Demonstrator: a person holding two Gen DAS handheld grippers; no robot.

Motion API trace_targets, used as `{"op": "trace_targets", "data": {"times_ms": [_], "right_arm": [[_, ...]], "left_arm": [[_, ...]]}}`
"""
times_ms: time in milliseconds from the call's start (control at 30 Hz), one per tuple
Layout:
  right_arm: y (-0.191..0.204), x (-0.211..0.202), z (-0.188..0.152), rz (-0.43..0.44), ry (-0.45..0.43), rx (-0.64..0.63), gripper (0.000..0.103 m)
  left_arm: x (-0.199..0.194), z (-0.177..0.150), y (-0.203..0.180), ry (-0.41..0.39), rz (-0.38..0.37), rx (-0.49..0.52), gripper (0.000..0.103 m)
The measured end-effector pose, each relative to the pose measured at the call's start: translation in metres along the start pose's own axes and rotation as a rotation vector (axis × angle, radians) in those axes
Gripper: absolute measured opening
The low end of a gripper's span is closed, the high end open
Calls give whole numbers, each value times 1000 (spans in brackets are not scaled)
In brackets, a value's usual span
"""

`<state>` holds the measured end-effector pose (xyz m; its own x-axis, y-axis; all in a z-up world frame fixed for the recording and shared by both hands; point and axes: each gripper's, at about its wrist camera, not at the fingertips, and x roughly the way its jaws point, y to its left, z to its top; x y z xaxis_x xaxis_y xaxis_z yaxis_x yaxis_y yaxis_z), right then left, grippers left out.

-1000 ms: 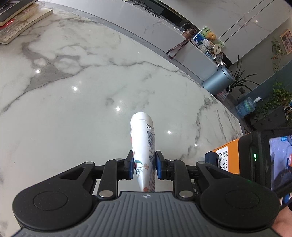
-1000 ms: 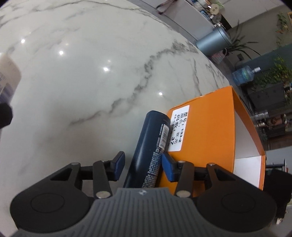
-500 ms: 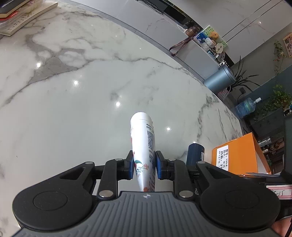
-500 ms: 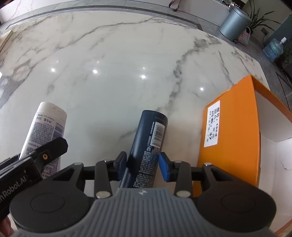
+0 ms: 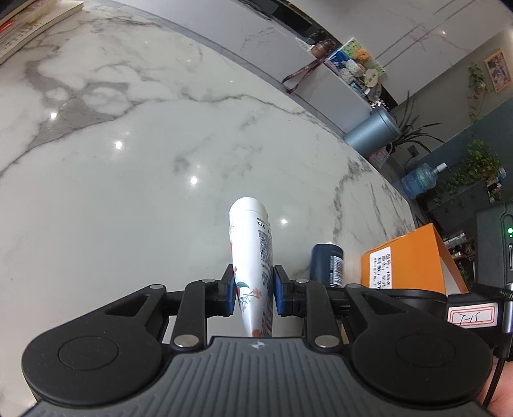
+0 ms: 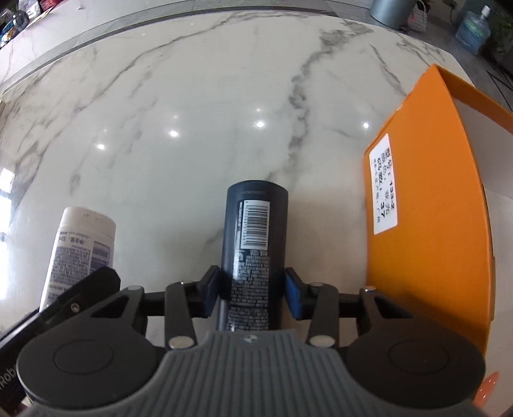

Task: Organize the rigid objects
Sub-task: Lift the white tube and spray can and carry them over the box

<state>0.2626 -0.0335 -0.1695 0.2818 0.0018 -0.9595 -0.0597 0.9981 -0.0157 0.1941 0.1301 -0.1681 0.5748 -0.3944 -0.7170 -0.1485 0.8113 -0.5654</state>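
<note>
White marble with grey veins fills both views, and two tubes are up off the table (image 5: 128,192). The left gripper (image 5: 253,290) pinches the white tube (image 5: 253,256), blue pads pressed on both sides just below its flower print, cap end pointing out over the middle of the marble. Beside it, the right gripper (image 6: 253,288) has the dark blue tube (image 6: 255,243) between its fingers. The jaws have just been closing in on it; the left pad sits against the tube, the right pad shows a thin sliver of gap, so a firm squeeze I cannot confirm. Barcode label faces up, cap end forward. In the right wrist view the white tube (image 6: 80,247) shows at the lower left, well apart from the dark one. The orange box (image 6: 429,224) stands at the table's right edge, white label on its near wall, open top showing a pale inside. Books (image 5: 29,22) lie at the far left corner.
</note>
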Motion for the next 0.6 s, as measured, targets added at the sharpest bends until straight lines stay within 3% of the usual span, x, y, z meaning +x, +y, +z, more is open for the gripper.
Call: {"op": "trace_targets", "data": {"times_ms": [200, 433, 600], "right_arm": [[-8, -17, -12, 81, -29, 10, 43], [-33, -65, -27, 243, -96, 34, 43], [-66, -112, -38, 352, -192, 64, 43]], "left_arm": [[-6, -3, 0, -32, -60, -10, 25], [-23, -6, -5, -46, -166, -82, 25], [-62, -3, -38, -87, -155, -43, 25]]}}
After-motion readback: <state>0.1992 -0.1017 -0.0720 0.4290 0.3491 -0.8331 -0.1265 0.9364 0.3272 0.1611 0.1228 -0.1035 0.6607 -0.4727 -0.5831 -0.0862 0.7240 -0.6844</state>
